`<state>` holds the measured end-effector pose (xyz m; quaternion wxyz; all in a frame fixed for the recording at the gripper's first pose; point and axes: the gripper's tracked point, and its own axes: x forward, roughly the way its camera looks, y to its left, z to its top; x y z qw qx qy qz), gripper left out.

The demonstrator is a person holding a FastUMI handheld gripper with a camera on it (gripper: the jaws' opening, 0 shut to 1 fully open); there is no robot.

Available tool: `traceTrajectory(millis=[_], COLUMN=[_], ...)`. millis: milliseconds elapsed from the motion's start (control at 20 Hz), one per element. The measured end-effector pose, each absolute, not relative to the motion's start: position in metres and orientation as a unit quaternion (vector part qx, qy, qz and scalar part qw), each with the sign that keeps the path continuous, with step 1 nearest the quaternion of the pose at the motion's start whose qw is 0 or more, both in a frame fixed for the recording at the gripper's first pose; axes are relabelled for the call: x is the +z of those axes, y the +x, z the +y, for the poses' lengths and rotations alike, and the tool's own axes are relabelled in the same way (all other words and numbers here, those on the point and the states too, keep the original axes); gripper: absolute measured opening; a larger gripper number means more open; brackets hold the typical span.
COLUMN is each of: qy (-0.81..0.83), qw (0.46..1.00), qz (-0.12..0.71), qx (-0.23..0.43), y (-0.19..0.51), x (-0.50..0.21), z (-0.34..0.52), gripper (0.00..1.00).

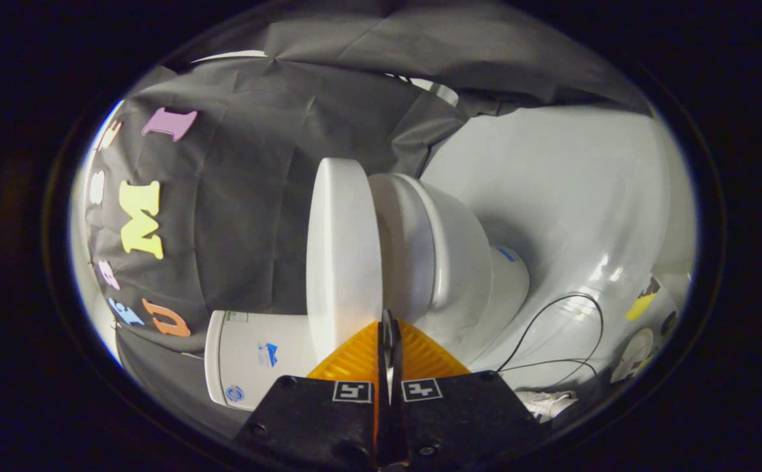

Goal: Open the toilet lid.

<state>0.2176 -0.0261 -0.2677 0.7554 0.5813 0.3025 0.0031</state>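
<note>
The white floor [571, 196] is taking up most of the scene, with the camera rolled onto its side so that the toilet appears to be lying sideways. The toilet bowl [459, 262] is sitting just ahead of the fingers and a little beyond them, its pedestal running off toward the floor. The toilet lid [341, 255] is standing as a broad white disc edge-on, directly ahead of the fingertips; it is lying close against the seat [397, 242], with a narrow dark gap showing between the two. The cistern [256, 360] is lying beside the fingers, on the lid's side, against the booth's black cloth. A thin black cable [554, 328] is looping across the floor past the pedestal. The gripper [388, 328] is pointing its orange fingers [354, 357] at the seam between lid and seat; the fingers are pressed together with nothing between them, their tips just at the lid's rim.
</note>
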Motion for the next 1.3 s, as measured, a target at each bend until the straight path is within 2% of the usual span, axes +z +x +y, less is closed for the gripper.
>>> traceTrajectory(millis=[1300], qy=[0.419], qw=[0.871], qz=[0.254], qx=[0.039], y=[0.220], x=[-0.134], z=[0.030], gripper=[0.04])
